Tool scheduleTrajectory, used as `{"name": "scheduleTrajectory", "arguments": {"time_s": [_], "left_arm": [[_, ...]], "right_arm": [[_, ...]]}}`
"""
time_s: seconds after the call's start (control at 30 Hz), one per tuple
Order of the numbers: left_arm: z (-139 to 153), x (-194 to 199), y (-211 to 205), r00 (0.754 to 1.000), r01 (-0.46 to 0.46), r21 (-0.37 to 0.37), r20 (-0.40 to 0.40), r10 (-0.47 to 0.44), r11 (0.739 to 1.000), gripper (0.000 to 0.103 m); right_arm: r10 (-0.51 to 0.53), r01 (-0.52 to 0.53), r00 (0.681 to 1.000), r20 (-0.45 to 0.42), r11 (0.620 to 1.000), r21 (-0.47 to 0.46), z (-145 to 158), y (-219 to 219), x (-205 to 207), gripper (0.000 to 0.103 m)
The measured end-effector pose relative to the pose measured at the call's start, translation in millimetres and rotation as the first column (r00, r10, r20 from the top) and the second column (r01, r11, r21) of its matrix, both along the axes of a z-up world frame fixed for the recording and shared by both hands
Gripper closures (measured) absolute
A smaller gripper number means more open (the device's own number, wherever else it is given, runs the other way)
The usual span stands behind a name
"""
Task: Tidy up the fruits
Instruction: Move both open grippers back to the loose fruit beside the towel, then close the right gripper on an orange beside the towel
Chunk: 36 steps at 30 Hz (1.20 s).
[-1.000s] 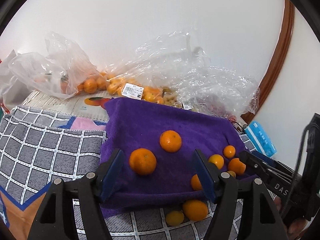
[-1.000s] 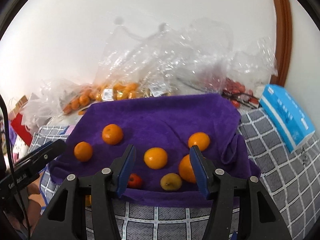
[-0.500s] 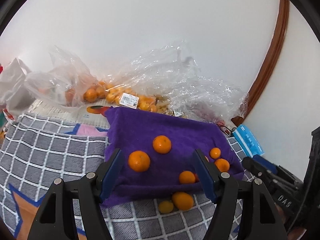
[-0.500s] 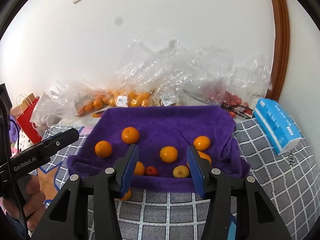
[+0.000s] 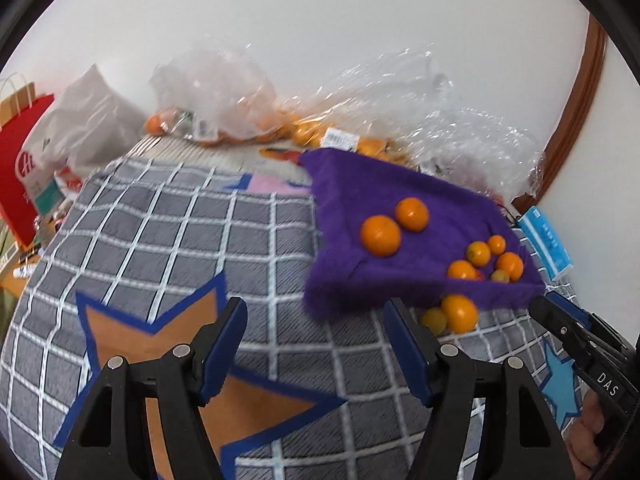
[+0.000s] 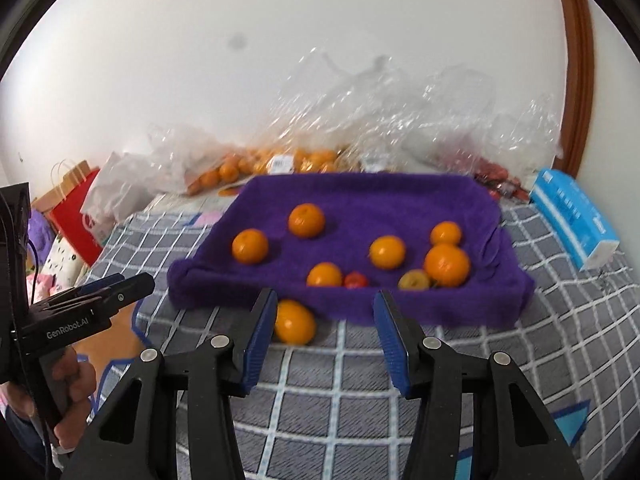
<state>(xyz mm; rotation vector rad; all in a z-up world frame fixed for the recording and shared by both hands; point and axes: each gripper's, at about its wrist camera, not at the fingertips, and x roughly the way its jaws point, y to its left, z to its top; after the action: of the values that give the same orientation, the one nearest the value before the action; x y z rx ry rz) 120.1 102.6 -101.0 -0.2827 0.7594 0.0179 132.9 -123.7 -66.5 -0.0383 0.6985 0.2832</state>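
Oranges (image 6: pixel 306 220) lie scattered on a purple towel (image 6: pixel 360 196) at the centre of the right wrist view, with a small red fruit (image 6: pixel 355 280) and a yellowish one (image 6: pixel 414 280) near its front edge. One orange (image 6: pixel 294 322) sits off the towel on the grey checked cloth (image 6: pixel 320 400), just beyond the left finger of the right gripper (image 6: pixel 324 332). That gripper tilts downward over the cloth, its jaws having just been closing, parted with nothing between them. At lower left of the same view a hand (image 6: pixel 74 384) grips the left gripper's handle. In the left wrist view the left gripper (image 5: pixel 316 344) tilts down over the cloth, jaws moderately wide and empty, the towel at centre right.
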Motion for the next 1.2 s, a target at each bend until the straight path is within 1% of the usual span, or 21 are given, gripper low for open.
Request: {"name": "scheduleTrajectory", "arguments": {"time_s": [0.1,0.2,0.3,0.4,0.5,0.6,0.67,0.77,0.87,0.97,1.0,1.07,1.1,1.2], "left_arm": [[-7.3,-1.5,-0.1,1.000,0.002,0.008,-0.011,-0.002,1.000,0.035],[-13.8,-2.9,-5.9,1.000,0.025,0.029,-0.014,-0.024,0.999,0.035],[-17.2,-4.3,-7.6,0.999,0.040,0.027,-0.010,-0.040,0.999,0.035],[-16.7,-5.3,-5.2,0.999,0.046,0.023,-0.006,-0.046,0.999,0.035],[-18.3,-4.4,2.8,1.000,0.026,-0.012,-0.010,-0.026,1.000,0.035],[-21.2,-2.8,9.6,1.000,0.015,-0.060,-0.024,-0.017,0.998,0.035],[-22.0,-2.4,12.9,1.000,-0.002,-0.072,-0.025,0.000,0.997,0.035],[-24.1,-1.4,14.2,0.999,-0.018,-0.069,-0.031,0.016,0.997,0.035],[-28.5,1.1,13.2,0.998,-0.023,-0.063,-0.054,0.020,0.998,0.035],[-34.2,3.1,14.0,0.996,-0.034,-0.062,-0.080,0.029,0.997,0.035],[-34.8,3.2,14.8,0.996,-0.037,-0.065,-0.079,0.032,0.997,0.035],[-34.7,2.5,16.0,0.996,-0.051,-0.065,-0.073,0.046,0.997,0.035],[-35.3,2.7,16.1,0.996,-0.054,-0.062,-0.072,0.050,0.997,0.035],[-35.6,3.2,12.9,0.996,-0.054,-0.034,-0.070,0.051,0.998,0.035]], "right_arm": [[-0.015,0.015,1.000,0.017,1.000,-0.020,-5.8,3.4,-5.6,0.052],[-0.012,0.013,1.000,0.019,0.999,-0.035,-8.2,5.6,-9.0,0.052],[-0.037,0.038,0.999,0.023,0.999,-0.036,-10.4,4.7,-9.2,0.052],[-0.042,0.042,0.999,-0.016,0.999,-0.025,-15.3,3.5,-4.6,0.052],[-0.034,0.033,0.998,-0.054,0.999,-0.013,-21.9,4.8,0.8,0.052],[-0.004,0.004,0.996,-0.086,1.000,0.000,-28.5,10.3,5.1,0.060],[0.016,-0.015,0.996,-0.087,1.000,0.008,-31.3,15.0,6.0,0.061],[0.050,-0.050,0.995,-0.090,0.999,0.004,-35.0,23.9,9.1,0.063],[0.059,-0.060,0.994,-0.095,0.998,-0.008,-38.3,29.8,14.7,0.065],[0.064,-0.067,0.992,-0.105,0.997,-0.034,-41.5,33.5,21.6,0.070],[0.066,-0.070,0.992,-0.104,0.997,-0.042,-42.1,34.0,23.5,0.072],[0.071,-0.077,0.991,-0.115,0.996,-0.046,-44.7,35.0,26.9,0.072],[0.077,-0.084,0.989,-0.124,0.995,-0.049,-47.2,36.1,29.0,0.074],[0.071,-0.081,0.990,-0.119,0.994,-0.074,-51.2,37.1,31.1,0.075]]}}
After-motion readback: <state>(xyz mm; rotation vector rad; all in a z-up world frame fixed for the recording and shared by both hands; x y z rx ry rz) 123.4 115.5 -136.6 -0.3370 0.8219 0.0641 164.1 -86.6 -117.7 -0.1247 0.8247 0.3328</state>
